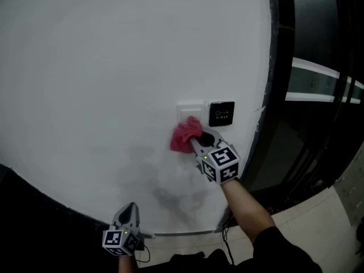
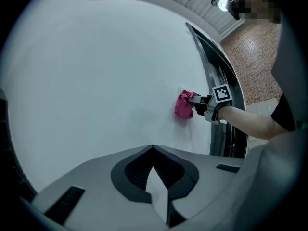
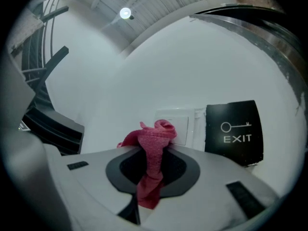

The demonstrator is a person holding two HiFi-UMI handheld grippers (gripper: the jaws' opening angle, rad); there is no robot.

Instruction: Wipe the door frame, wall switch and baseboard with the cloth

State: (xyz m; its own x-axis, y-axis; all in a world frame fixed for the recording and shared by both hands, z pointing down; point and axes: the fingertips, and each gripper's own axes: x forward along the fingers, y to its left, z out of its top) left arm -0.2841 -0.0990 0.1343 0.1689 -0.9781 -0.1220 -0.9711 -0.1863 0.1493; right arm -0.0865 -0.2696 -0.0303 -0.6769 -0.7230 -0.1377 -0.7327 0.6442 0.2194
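Pink cloth pressed on the wall switch
Right gripper clamps it tight so the wad can scrub the switch's lower edge; left gripper, closed and empty, idles well below the switch

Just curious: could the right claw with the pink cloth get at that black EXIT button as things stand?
Probably yes. The right claw holds the pink cloth at the white switch, and the EXIT button sits right beside it, uncovered.
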